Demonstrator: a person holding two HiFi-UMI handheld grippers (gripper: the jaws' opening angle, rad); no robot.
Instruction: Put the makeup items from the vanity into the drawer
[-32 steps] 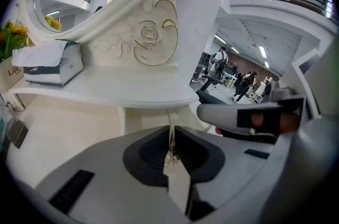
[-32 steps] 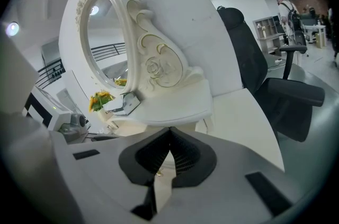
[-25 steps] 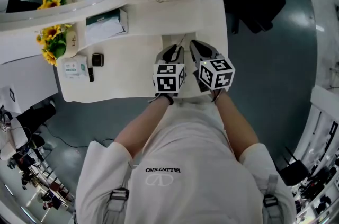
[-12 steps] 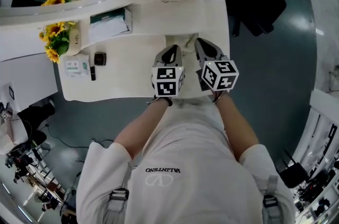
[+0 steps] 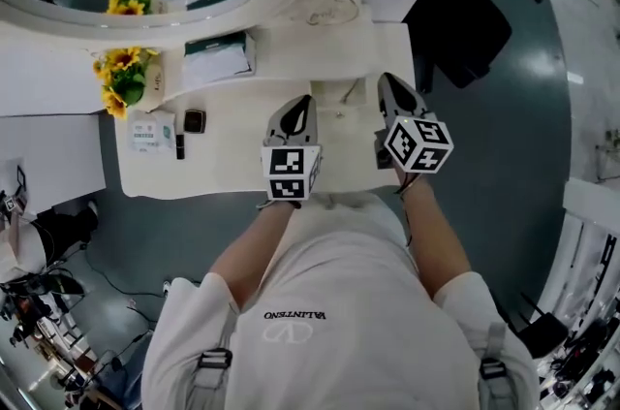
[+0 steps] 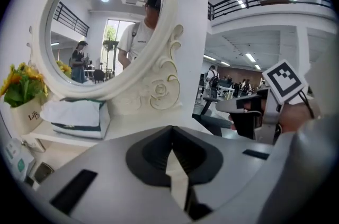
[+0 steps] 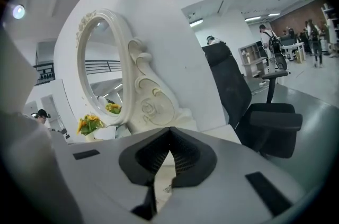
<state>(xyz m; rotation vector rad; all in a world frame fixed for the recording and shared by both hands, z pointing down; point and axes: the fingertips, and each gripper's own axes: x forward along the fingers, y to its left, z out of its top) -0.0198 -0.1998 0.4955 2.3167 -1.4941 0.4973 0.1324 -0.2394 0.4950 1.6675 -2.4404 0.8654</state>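
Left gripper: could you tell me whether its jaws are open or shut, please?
Shut: the left gripper shows its dark pads meeting at the tips, with nothing between them.

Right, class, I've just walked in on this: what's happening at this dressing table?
A person stands at a white vanity table, a hand-held gripper in each hand. The left hand-held gripper and the right hand-held gripper are both shut and empty, above the table's right part in the head view. The makeup items, a small box, a compact and a dark tube, lie untouched at the left end by the sunflowers. No open drawer shows.
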